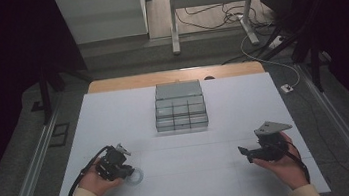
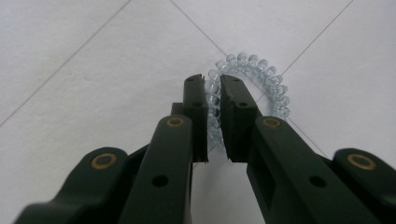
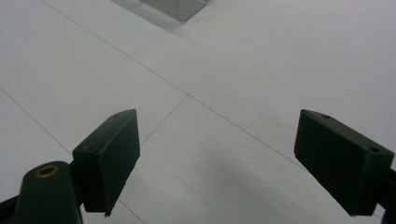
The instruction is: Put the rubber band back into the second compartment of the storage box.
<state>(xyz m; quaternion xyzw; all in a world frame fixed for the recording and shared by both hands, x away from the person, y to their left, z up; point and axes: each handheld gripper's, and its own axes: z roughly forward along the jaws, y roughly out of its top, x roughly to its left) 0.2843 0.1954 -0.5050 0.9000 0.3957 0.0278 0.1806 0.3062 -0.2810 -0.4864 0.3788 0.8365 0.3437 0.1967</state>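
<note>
Presently the clear coil hair tie (image 2: 252,88) lies on the white table (image 1: 245,114), near its front left, with one side clamped between the left gripper (image 2: 213,84) jaws. Right gripper (image 3: 217,154) hovers apart, jaws wide, nothing between them.

Coil hair tie (image 2: 252,88) — near side hidden between fingers (image 2: 233,116).

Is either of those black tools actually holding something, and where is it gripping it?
The left tool pinches the clear spiral hair tie on one side of its ring. The right tool is open and holds nothing.
</note>
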